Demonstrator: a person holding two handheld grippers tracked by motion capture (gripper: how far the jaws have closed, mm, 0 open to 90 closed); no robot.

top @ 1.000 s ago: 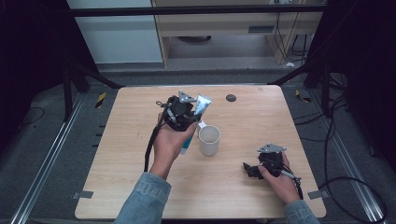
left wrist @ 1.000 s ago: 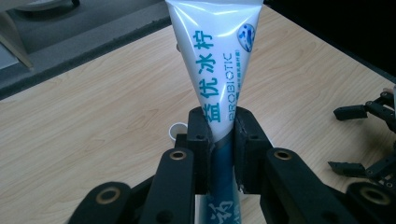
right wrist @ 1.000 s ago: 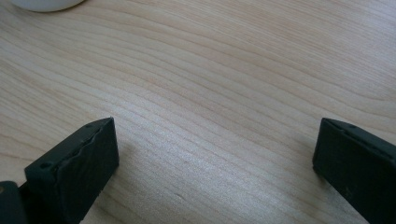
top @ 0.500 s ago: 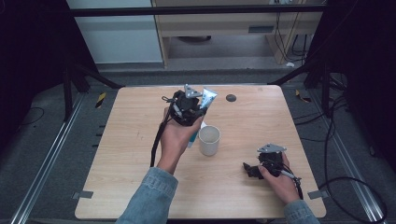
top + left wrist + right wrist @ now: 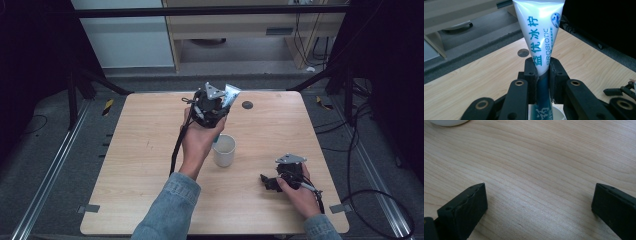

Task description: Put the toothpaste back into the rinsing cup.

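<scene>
1. The tube (image 5: 537, 30) is glossy white with teal-blue lettering and a dark teal lower end.
2. The mug (image 5: 224, 150) is plain white.
3. The tabletop (image 5: 140, 150) is pale wood with fine grain lines.
4. Both the left claw (image 5: 542, 75) and the right claw (image 5: 539, 210) are matt black.
5. The sleeve (image 5: 167, 210) is blue denim.

The toothpaste tube (image 5: 537, 37), white fading to teal with blue lettering, stands nearly upright, crimped end up. It's up off the table, above the white cup (image 5: 224, 150).
</scene>
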